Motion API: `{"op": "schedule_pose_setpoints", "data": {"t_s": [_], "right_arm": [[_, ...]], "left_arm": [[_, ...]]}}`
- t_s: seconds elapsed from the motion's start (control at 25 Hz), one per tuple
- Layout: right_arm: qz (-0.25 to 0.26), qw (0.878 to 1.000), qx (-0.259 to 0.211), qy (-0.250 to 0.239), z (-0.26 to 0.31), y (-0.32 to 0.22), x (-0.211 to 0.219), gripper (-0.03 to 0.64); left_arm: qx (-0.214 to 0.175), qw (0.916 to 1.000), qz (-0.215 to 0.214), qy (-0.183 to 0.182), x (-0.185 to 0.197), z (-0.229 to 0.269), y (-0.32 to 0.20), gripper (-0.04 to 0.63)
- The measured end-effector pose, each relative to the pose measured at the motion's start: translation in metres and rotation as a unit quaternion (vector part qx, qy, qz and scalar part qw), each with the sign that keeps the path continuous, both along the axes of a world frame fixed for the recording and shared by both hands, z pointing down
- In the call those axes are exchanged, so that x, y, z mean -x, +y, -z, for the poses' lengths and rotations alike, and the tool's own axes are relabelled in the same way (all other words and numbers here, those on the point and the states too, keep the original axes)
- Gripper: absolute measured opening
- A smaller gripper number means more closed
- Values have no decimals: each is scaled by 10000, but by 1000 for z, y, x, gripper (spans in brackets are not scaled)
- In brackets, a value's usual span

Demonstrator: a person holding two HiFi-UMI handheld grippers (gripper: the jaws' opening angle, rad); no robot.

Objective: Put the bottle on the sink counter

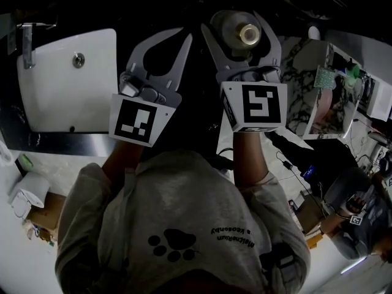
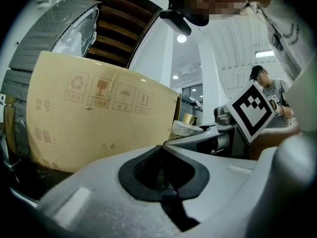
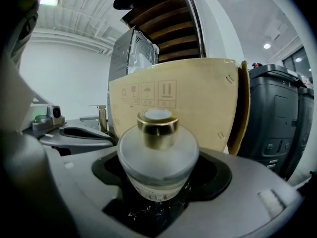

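The bottle point(image 3: 158, 150) stood upright, gold cap up, clamped in my right claw point(image 1: 235, 23) over the dark tabletop point(image 1: 128, 11); the white sink point(image 1: 67, 84) lay leftward, beyond my left claw point(image 2: 161, 148), pinched together and empty.

Bottle point(image 3: 157, 152) in right tool point(image 1: 236, 26); left tool point(image 1: 185, 38) beside it; sink point(image 1: 67, 84) further left; cardboard box point(image 3: 198, 103) behind.
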State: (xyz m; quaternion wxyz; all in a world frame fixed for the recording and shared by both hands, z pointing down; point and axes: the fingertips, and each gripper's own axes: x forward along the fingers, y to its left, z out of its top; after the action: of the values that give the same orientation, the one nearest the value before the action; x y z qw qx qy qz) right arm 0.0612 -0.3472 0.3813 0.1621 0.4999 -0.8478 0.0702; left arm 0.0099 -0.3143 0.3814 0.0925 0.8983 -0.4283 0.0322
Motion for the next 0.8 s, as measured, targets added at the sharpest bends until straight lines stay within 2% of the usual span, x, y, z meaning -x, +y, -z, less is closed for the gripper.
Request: {"op": "schedule_pose_setpoints", "data": {"t_s": [0.8], "right_arm": [[96, 9997, 156, 173, -44, -55, -2, 334]], "left_arm": [[257, 9996, 38, -71, -7, -42, -41, 3]]}}
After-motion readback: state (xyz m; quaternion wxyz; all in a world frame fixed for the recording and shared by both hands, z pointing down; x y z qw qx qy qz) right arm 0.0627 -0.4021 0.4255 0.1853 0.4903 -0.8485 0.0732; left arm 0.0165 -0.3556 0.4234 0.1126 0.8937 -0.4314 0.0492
